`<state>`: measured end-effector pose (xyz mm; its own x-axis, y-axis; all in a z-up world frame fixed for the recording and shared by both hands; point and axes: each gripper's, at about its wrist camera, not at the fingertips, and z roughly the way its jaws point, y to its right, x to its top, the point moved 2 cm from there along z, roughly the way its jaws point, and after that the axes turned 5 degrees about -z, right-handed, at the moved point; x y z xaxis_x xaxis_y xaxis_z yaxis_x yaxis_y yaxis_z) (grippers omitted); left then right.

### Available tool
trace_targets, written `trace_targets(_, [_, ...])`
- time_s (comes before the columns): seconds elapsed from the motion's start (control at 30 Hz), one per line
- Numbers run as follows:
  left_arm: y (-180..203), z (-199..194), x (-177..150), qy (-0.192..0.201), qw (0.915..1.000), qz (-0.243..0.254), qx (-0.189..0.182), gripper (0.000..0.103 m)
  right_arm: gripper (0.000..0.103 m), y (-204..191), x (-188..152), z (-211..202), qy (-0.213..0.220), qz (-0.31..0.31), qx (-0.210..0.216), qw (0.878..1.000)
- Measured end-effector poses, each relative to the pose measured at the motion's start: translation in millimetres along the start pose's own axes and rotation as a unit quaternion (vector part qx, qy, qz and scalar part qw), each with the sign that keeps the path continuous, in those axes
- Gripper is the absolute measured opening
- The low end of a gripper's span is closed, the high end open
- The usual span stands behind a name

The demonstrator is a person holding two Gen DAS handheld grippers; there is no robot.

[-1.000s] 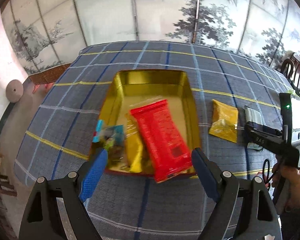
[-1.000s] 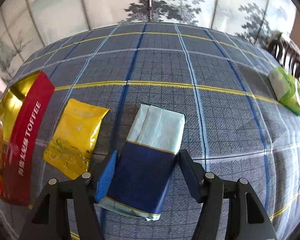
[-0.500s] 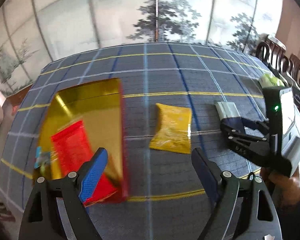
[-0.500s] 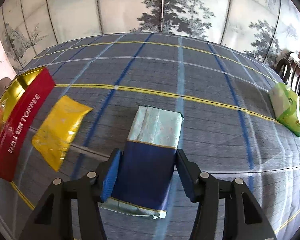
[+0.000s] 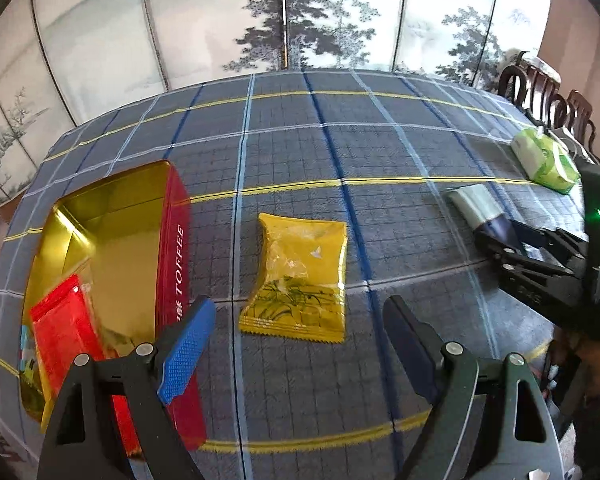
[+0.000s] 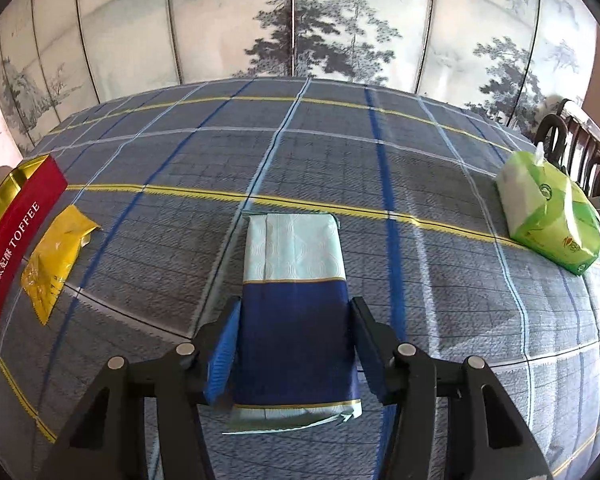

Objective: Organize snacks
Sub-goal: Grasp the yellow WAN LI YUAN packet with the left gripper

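Observation:
A red toffee tin [image 5: 176, 248] with a gold inside stands open at the left and holds a red packet [image 5: 60, 332] and other snacks. A yellow snack packet [image 5: 300, 276] lies flat on the plaid cloth, just ahead of my open, empty left gripper [image 5: 296, 352]. My right gripper [image 6: 294, 344] is shut on a blue and pale-green packet [image 6: 294, 280], which rests on the cloth. That gripper also shows in the left wrist view [image 5: 500, 248]. The tin [image 6: 16, 216] and the yellow packet [image 6: 56, 256] show at the left of the right wrist view.
A green tissue pack [image 6: 548, 216] lies at the far right of the table, also in the left wrist view [image 5: 544, 160]. Dark wooden chairs [image 5: 548, 92] stand beyond the right edge. A painted folding screen [image 6: 300, 20] stands behind the table.
My left gripper has swung right from over the tin to face the yellow packet. My right gripper's fingers have closed in against the blue packet.

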<state>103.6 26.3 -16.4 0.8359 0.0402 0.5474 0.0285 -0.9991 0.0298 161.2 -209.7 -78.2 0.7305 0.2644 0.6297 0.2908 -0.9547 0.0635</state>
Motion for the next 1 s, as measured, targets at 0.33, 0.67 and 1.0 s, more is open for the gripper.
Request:
trace_targets(0.33, [0.9,35.0,7.2,-0.028,0.9995,-0.013,0.009,0.083,0.055,-0.5,-0.5,1.1,0.0,0.001,0.0,1.0])
trace_targets(0.67, [-3.1,57.0,15.8,-0.041,0.9988,-0.018,0.018,0.083,0.055,-0.1,-0.2,1.0,0.0,0.001,0.0,1.0])
trace_targets(1.0, [4.6,58.2,19.0,-0.038,0.9992,-0.008,0.011,0.08,0.055,0.0,0.1,1.1,0.0,0.001,0.0,1.0])
